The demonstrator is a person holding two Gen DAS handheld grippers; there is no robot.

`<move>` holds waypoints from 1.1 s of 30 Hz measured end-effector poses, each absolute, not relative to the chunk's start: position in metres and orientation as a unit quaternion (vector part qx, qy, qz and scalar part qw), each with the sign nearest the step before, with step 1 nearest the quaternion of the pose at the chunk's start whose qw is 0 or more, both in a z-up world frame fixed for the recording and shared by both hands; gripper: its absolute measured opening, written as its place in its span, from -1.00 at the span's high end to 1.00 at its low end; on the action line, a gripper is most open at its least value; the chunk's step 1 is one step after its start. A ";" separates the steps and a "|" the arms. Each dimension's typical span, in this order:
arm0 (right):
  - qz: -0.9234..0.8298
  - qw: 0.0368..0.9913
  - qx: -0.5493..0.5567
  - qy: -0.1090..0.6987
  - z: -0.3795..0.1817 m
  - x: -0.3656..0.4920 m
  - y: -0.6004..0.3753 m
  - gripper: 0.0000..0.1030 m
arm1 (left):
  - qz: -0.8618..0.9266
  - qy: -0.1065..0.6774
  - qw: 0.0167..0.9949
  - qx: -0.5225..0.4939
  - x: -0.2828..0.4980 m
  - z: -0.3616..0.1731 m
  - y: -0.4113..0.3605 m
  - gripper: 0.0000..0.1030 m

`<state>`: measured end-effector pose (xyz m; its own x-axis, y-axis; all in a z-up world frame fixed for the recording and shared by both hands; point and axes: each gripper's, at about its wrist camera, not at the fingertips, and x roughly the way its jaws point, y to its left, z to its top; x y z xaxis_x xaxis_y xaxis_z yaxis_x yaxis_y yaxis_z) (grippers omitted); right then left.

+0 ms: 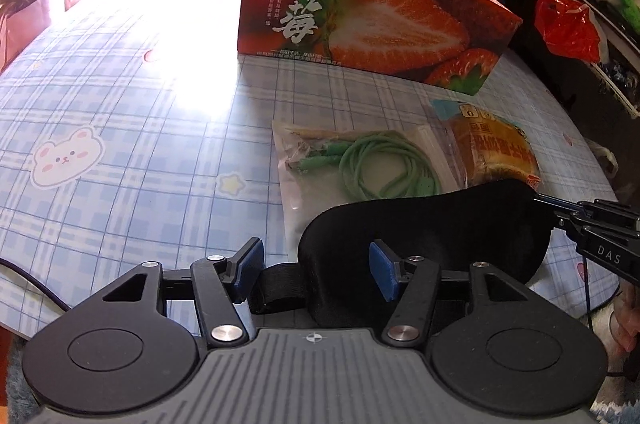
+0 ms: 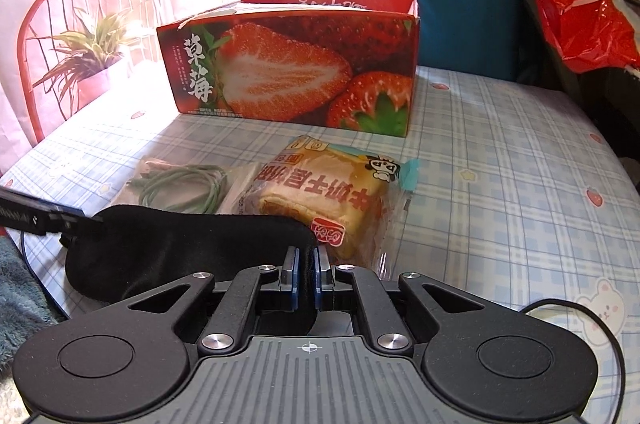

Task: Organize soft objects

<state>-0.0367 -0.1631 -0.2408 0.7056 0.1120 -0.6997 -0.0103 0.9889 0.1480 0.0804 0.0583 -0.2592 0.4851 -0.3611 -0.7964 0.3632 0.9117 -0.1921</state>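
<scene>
The black sleep mask [image 2: 188, 240] lies near the table's [image 1: 120, 104] front edge, its one end clenched in the right gripper [image 2: 306, 264], apparently to carry it to the strawberry box [image 2: 296, 64] further back. The left gripper [image 1: 316, 270] stands released around the other end (pads not pressing). A cable pouch [image 1: 352, 164] and bread packet [image 2: 332, 196] wait between mask and box.
</scene>
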 end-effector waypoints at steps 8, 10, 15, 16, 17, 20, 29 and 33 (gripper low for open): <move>0.040 0.918 0.068 0.389 -0.243 -0.037 -0.159 0.87 | -0.231 0.448 0.862 0.055 0.072 -0.262 0.039 0.03; 0.040 0.918 0.069 0.388 -0.243 -0.037 -0.158 0.87 | -0.229 0.444 0.865 0.051 0.072 -0.263 0.041 0.25; 0.044 0.923 0.079 0.373 -0.240 -0.039 -0.161 0.87 | -0.223 0.428 0.875 0.032 0.072 -0.260 0.049 0.77; 0.046 0.926 0.079 0.366 -0.238 -0.041 -0.162 0.87 | -0.220 0.420 0.880 0.028 0.071 -0.257 0.050 0.83; 0.047 0.928 0.079 0.360 -0.236 -0.041 -0.162 0.87 | -0.216 0.408 0.887 0.024 0.069 -0.253 0.053 0.87; 0.045 0.935 0.081 0.343 -0.231 -0.044 -0.164 0.88 | -0.207 0.374 0.904 0.010 0.066 -0.243 0.060 0.89; 0.021 0.954 0.063 0.291 -0.219 -0.035 -0.164 0.89 | -0.212 0.308 0.927 0.037 0.075 -0.221 0.041 0.91; 0.009 0.954 0.056 0.296 -0.229 -0.028 -0.165 0.88 | -0.201 0.329 0.921 0.052 0.085 -0.242 0.033 0.91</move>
<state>-0.0276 -0.1649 -0.2291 0.8246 0.0505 -0.5634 0.0152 0.9937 0.1114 0.0845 0.0329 -0.2424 0.7029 -0.3355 -0.6272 0.4038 0.9141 -0.0366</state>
